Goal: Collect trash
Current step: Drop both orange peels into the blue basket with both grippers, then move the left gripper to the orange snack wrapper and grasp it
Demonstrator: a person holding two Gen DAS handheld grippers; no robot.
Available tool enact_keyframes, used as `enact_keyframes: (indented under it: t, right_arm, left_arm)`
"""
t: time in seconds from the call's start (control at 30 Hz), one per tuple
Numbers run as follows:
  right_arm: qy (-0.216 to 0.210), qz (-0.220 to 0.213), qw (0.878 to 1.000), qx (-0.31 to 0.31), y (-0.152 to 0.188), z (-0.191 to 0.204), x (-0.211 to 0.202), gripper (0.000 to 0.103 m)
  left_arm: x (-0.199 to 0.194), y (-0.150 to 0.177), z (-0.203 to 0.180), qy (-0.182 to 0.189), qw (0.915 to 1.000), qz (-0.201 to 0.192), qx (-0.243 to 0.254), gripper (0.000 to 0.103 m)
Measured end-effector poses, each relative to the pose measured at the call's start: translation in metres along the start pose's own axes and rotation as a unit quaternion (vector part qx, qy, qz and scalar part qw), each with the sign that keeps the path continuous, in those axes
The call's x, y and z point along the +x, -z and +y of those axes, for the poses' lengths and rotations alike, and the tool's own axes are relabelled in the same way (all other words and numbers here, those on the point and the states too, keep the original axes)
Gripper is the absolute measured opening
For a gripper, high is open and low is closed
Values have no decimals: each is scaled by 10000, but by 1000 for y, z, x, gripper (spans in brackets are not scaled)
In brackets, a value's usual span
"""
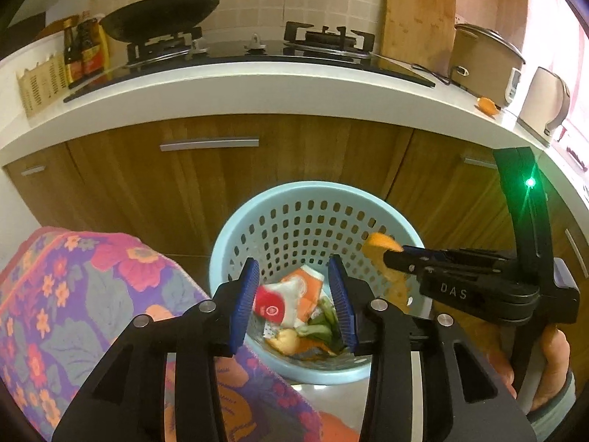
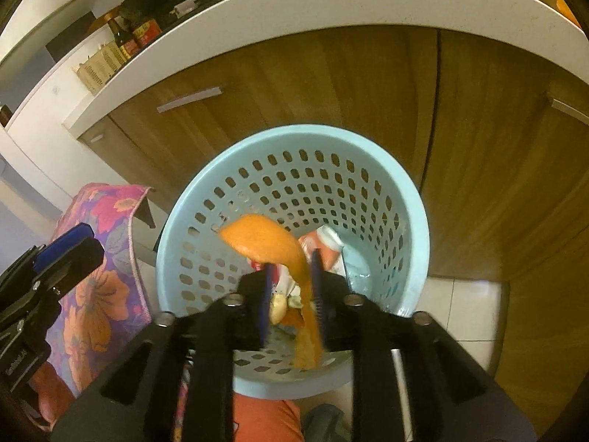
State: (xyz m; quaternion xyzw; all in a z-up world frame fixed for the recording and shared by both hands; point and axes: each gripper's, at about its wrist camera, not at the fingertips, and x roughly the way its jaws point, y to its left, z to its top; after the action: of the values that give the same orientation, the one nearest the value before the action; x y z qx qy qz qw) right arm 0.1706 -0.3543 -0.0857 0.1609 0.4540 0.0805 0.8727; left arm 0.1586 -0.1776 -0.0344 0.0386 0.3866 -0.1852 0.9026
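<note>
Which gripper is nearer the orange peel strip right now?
Right. The orange peel hangs between the right gripper's parted pads over the blue basket. The left gripper is open and empty beside it, aimed into the basket, clear of the peel.

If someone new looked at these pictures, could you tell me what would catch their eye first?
Probably the orange peel between the fingers of the right gripper, hanging over the pale blue basket on the floor by the wooden cabinets. The left gripper is open above the same basket, where a red and white wrapper and green scraps lie. A black wok sits on the stove above.
</note>
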Motion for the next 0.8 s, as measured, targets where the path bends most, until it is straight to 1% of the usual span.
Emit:
enact_keyframes:
  t: [0.07,0.1,0.13,0.23,0.3,0.5,0.63,0.7,0.8]
  right_arm:
    - [0,19,10000,-10,1,1,-1,35]
    - [-2,10,10000,-12,1,3,-2,46]
    - [14,-30,10000,-25,2,4,-4,51]
    - [115,-140,9998,15,1,8,-10,51]
    - [10,-151,9999,37,0,10,-13,51]
    - [-63,-309,9994,-157,1,30,-27,51]
    - [-163,-360,9986,-362,5,55,-34,51]
    - [-286,-395,9973,-557,8,76,-37,51]
    - [-473,-458,9934,-935,16,113,-41,51]
  left_arm:
    - [-4,2,1,15,10000,-15,-18,38]
    - [-8,4,3,4,10000,-37,-16,38]
    - [-11,6,4,-9,10000,-52,-14,38]
    - [-17,10,8,1,10000,-79,-24,38]
    - [-20,13,11,-57,10000,-69,-38,38]
    - [-36,19,23,-101,9996,-182,-189,39]
    - [-52,30,31,-287,9991,-246,-201,44]
    - [-61,38,39,-411,9984,-291,-275,49]
    - [-79,52,57,-558,9962,-358,-560,53]
